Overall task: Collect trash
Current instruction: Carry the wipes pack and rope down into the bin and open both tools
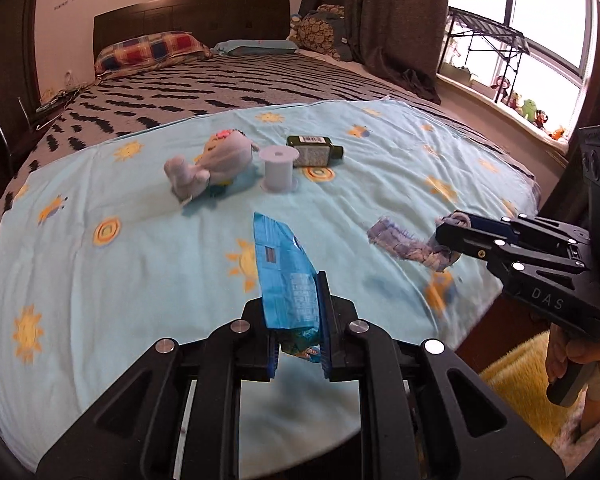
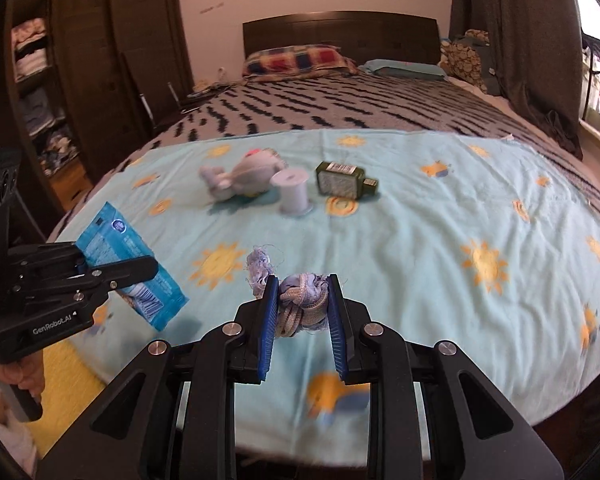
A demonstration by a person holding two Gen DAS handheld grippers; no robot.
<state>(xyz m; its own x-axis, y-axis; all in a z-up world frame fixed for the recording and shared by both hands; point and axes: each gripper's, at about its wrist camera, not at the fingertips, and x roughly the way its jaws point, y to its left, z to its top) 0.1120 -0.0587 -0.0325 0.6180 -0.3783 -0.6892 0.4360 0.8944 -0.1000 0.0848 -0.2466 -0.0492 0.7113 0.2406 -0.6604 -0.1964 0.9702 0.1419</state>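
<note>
- My left gripper (image 1: pixel 298 320) is squeezing a blue snack bag (image 1: pixel 284 268), holding it up over the blue sun blanket (image 1: pixel 140 280).
- My right gripper (image 2: pixel 303 312) is pinching a frayed rope knot (image 2: pixel 300 304) tight, also above the blanket.
- The grippers are showing the words "DAS" and "GenRobot.AI".
- Farther back, a grey plush toy (image 1: pixel 216 160), a pale spool (image 1: pixel 279 170) and a dark green bottle (image 1: pixel 314 151) with a barcode label are lying close together.

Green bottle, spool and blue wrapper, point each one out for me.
Green bottle (image 2: pixel 337 184), right wrist view, on its label face.
Spool (image 1: pixel 278 170), left wrist view, on its barrel.
Blue wrapper (image 1: pixel 282 268), left wrist view, on its printed middle, above the claw.
</note>
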